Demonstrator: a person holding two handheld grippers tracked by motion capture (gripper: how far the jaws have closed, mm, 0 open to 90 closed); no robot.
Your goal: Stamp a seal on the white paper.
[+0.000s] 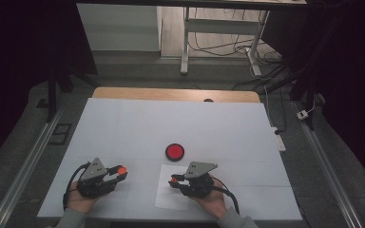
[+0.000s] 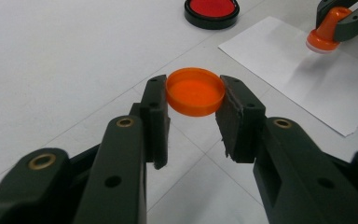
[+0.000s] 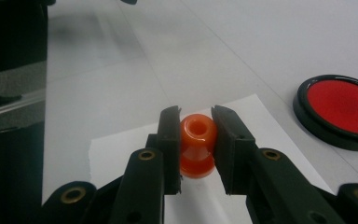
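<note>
My left gripper is shut on a round orange cap, held hollow side up just above the white table; in the high view that cap sits at the tip of the left gripper. Between the closed pads of my right gripper is an orange stamp by its handle, base down over a white sheet of paper. From above, the right gripper and stamp hover at the paper's left part. The left gripper view also catches the stamp.
A round black ink pad with a red centre lies on the white table cover just beyond the paper. A wooden table edge runs along the far side. Metal rails flank the table on both sides.
</note>
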